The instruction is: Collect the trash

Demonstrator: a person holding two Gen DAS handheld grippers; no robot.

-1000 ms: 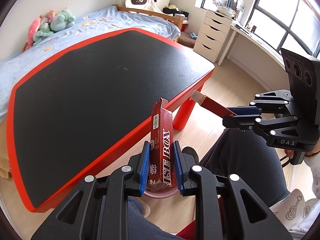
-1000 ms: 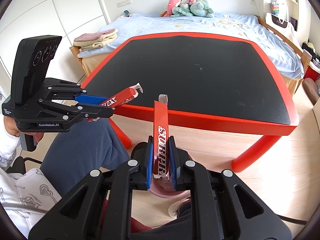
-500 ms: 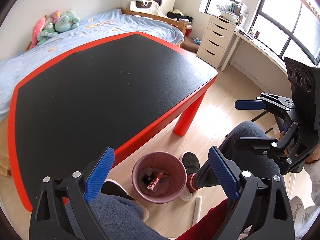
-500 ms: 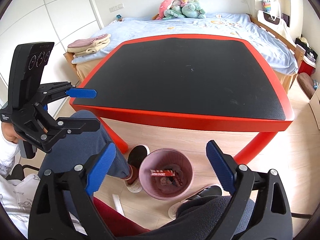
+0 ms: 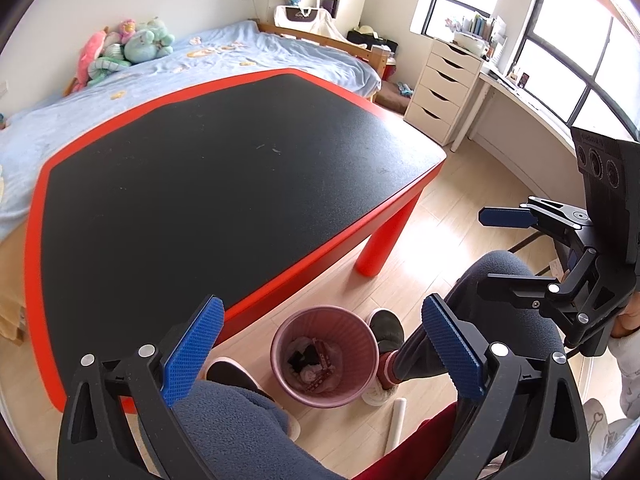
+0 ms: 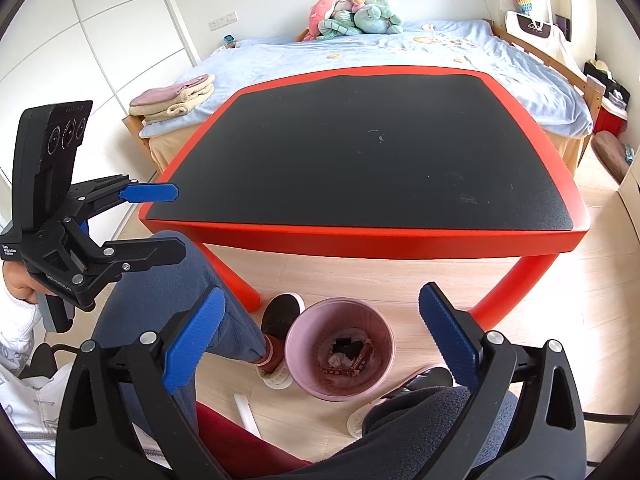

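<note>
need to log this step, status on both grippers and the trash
Left gripper and right gripper open, jaws just opened, nothing between them. Red box pieces lie in pink bin on floor. Nothing in the way.

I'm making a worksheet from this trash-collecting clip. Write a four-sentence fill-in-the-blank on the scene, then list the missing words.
1. The round pink ribbed wastebasket stands on the pale wooden ____.
2. The red printed cardboard box lies ____ the wastebasket.
3. The black-topped table has a ____ rim and legs.
4. The left gripper and right gripper each have ____ jaws with nothing between them.

Missing words: floor; inside; red; open
</note>
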